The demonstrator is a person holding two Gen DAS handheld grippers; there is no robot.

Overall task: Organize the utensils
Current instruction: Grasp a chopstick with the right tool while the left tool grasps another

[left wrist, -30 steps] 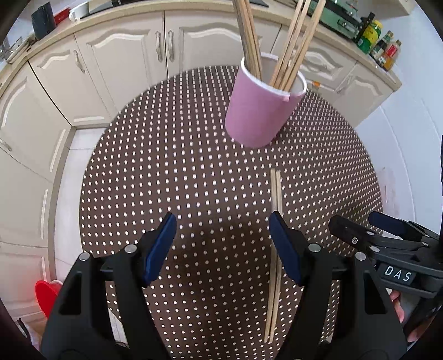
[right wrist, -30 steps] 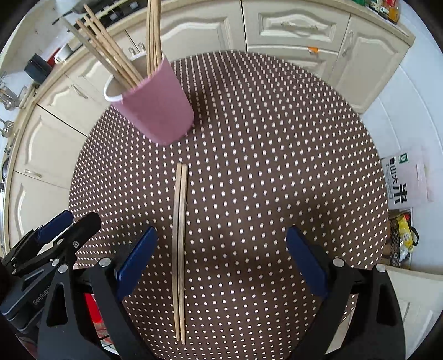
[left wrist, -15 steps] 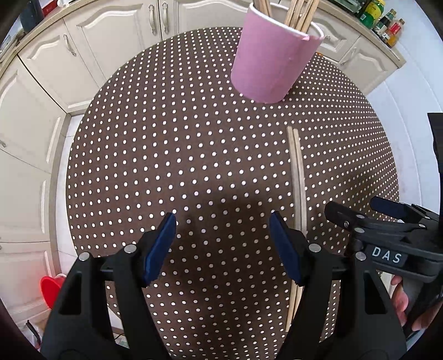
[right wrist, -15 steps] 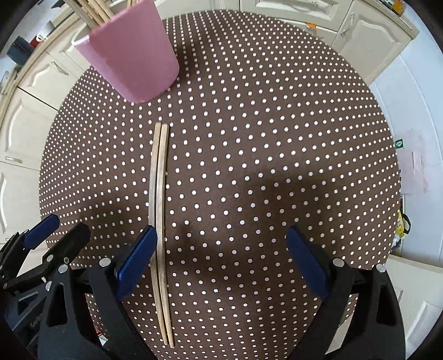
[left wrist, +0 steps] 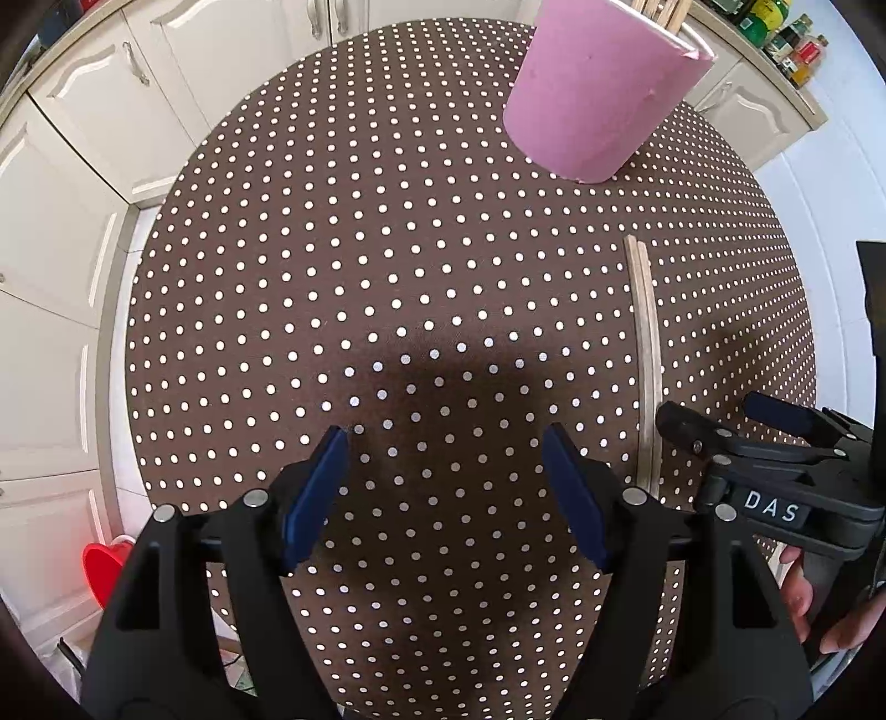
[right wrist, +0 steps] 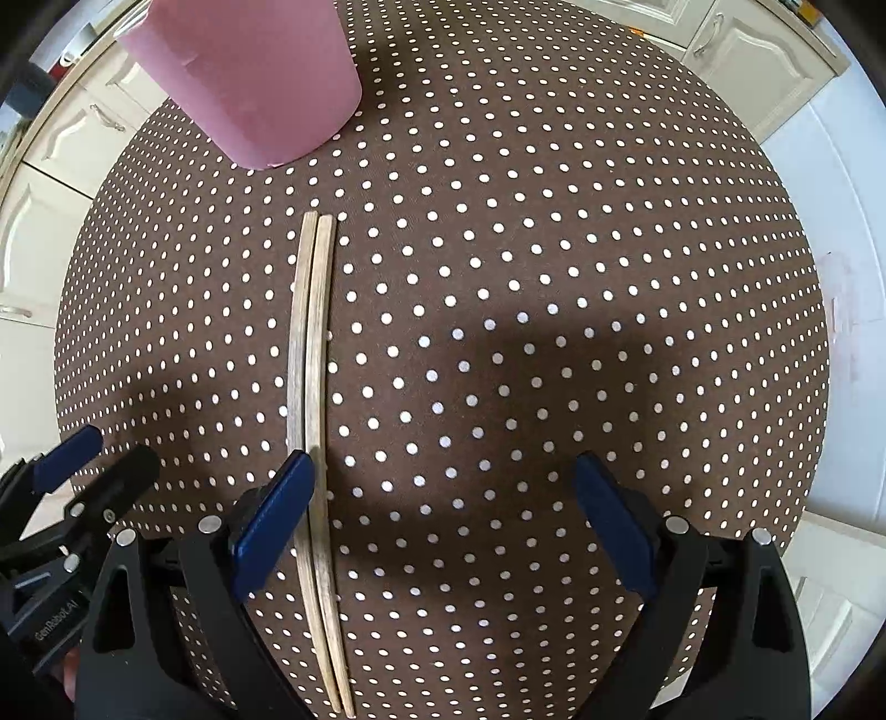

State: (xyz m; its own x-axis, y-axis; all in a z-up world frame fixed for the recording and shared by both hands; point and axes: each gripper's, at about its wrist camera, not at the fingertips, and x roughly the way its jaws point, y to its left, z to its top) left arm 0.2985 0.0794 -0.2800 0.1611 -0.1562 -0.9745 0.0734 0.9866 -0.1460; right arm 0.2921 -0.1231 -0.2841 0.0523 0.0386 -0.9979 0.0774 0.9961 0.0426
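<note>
A pair of wooden chopsticks (right wrist: 314,387) lay flat on the round table (right wrist: 554,277), side by side and touching along their length, with the far ends near the base of the pink cup (right wrist: 249,72) but apart from it. That cup stood upright at the far side of the table; in the left wrist view the cup (left wrist: 598,94) showed a few more wooden sticks (left wrist: 659,8) poking above its rim, cut off by the frame edge.

Measured from the chopsticks, the right tongs (right wrist: 443,487) hovered over their near half, jaws spread wide and holding nothing. The left blue pad (right wrist: 274,520) of the right tongs overlapped the left stick in that view, while the other pad sat well to the right of the pair, so the chopsticks lay at the left edge of the gap and not centred in it. Whether the pad touched the wood could not be told.

In the left wrist view the chopsticks (left wrist: 645,354) lay to the right of the left tongs (left wrist: 443,476), outside its jaws, which were also spread apart and empty. The right tongs (left wrist: 736,437) appeared there just right of the chopsticks' near part.

Beyond the chopsticks, the table wore a brown cloth with white dots, cream cabinets (left wrist: 83,138) stood around it, and a red bowl-like thing (left wrist: 102,570) sat low on the floor to the left
</note>
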